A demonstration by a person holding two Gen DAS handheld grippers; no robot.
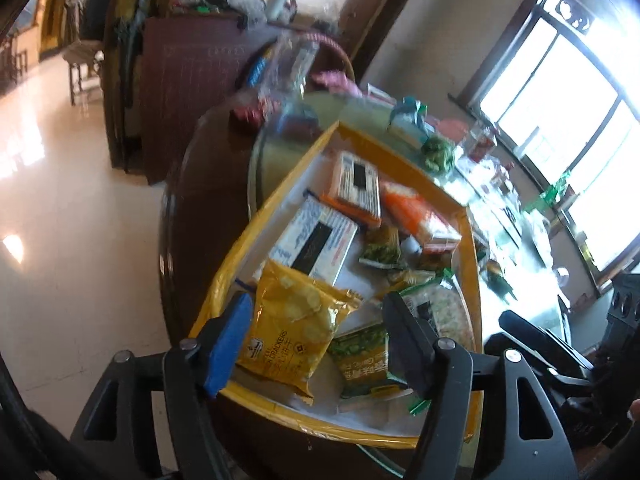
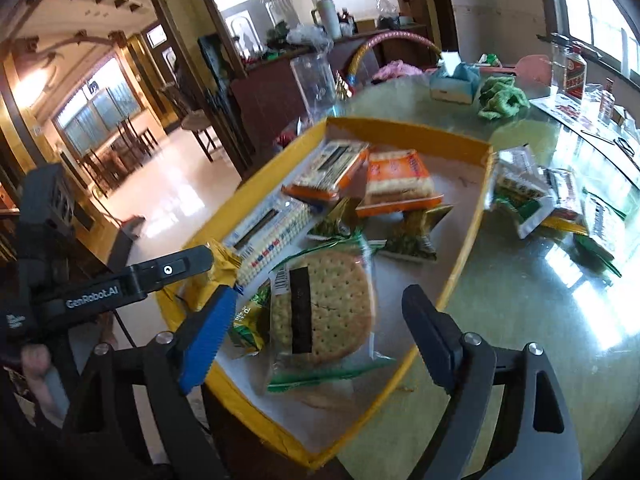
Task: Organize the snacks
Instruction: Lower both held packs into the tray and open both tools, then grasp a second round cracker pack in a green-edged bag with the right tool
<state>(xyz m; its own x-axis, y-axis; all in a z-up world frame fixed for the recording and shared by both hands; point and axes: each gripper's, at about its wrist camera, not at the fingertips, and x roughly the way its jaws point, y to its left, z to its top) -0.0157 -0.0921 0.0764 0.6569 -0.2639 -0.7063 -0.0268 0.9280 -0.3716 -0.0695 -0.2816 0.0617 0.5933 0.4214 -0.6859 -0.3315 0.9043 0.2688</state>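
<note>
A yellow-rimmed tray on a glass-topped round table holds several snack packets. My left gripper hangs open over the tray's near corner. A yellow cracker bag and a green pea packet lie below its fingers, which do not press on them. My right gripper is wide open above a clear packet of round crackers that rests in the tray. Further back lie a white-and-blue cracker pack and two orange packs. More loose packets sit on the table right of the tray.
A tissue box, a green cloth and bottles stand at the table's far side. Bare glass table top lies right of the tray. A basket and a cabinet stand behind; the tiled floor drops off to the left.
</note>
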